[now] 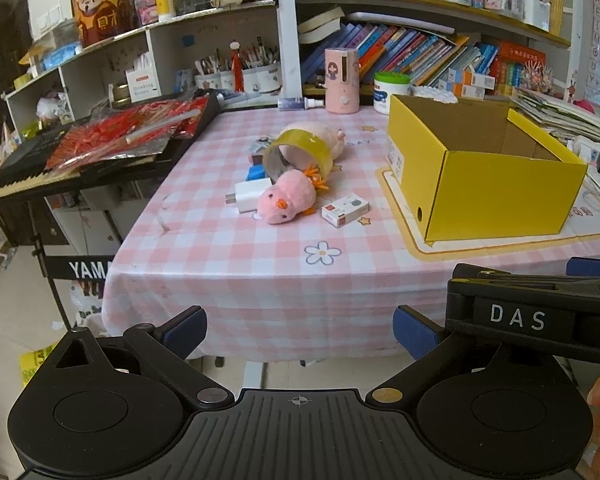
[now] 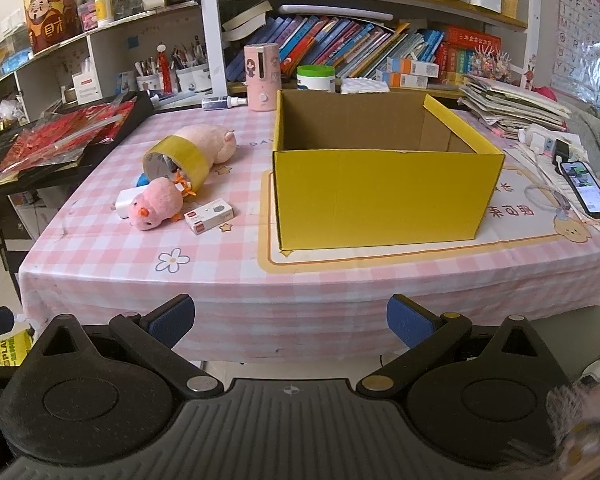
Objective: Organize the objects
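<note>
A pink chick plush (image 1: 286, 200) (image 2: 155, 205) lies on the pink checked tablecloth (image 1: 260, 264) (image 2: 228, 276). Behind it a yellow tape roll (image 1: 300, 153) (image 2: 177, 161) leans on a pale pink plush (image 1: 327, 136) (image 2: 212, 140). A white charger (image 1: 247, 197) (image 2: 125, 201), a small white-and-red box (image 1: 345, 209) (image 2: 209, 216) and a blue item (image 1: 257, 173) lie beside them. The yellow cardboard box (image 1: 492, 192) (image 2: 384, 196) stands open and looks empty. My left gripper (image 1: 300, 330) and right gripper (image 2: 290, 318) hang open before the table's front edge, holding nothing.
A keyboard with red packets (image 1: 112, 140) (image 2: 56, 140) juts out at the left. A pink cylinder (image 1: 342, 80) (image 2: 262, 78), a white tub (image 1: 392, 92) (image 2: 316, 78), bookshelves and pen cups line the back. A phone (image 2: 586, 188) and paper stacks (image 2: 516, 108) lie right. The right gripper's body (image 1: 540, 312) shows beside my left.
</note>
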### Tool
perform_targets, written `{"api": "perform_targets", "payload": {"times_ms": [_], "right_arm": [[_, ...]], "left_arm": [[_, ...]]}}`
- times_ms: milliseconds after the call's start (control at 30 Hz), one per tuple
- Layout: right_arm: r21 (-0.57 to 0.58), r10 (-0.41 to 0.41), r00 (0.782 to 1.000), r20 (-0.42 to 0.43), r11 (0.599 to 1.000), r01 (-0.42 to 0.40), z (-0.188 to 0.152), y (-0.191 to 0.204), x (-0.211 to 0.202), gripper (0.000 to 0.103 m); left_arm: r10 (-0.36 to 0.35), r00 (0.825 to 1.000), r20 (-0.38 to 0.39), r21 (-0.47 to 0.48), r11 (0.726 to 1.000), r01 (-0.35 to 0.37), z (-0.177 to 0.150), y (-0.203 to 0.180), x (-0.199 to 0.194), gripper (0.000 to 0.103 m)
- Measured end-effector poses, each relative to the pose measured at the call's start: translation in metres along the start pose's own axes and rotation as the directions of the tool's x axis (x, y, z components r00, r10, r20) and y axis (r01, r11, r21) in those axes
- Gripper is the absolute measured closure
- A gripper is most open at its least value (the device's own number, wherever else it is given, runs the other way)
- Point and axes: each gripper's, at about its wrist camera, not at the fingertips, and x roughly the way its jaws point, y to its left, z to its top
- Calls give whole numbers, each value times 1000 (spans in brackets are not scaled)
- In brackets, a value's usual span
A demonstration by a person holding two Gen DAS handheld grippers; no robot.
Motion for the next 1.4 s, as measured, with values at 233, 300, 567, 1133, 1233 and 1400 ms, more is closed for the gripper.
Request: {"api": "perform_targets", "payload": {"times_ms": [233,300,567,1133,1233,1400], "right_arm": [[-13,21,1000,-12,1000,-21,6,10,5,0],[-17,27,999,-17,999,-27,6,12,7,0],[-36,88,996,-19,995,-89,7,26,17,10],[-127,117,993,28,985,-113,49,59,69,24],[-159,128,991,34,980,-121,58,67,82,24],[-189,128,992,24,975,-121,72,77,109,24]], "left_arm": [[-4,1000,-3,-24,1000,4,1,11,3,2],[-8,1000,-8,-29,1000,8,0,14,5,2],[2,1000,-18,-58,998,-3,-2,27,12,3],[17,1000,-7,-113,993,-18,31,52,63,3],[23,999,-22,-121,992,-25,38,57,78,3],[23,999,-45,-128,991,-29,49,62,101,3]]}}
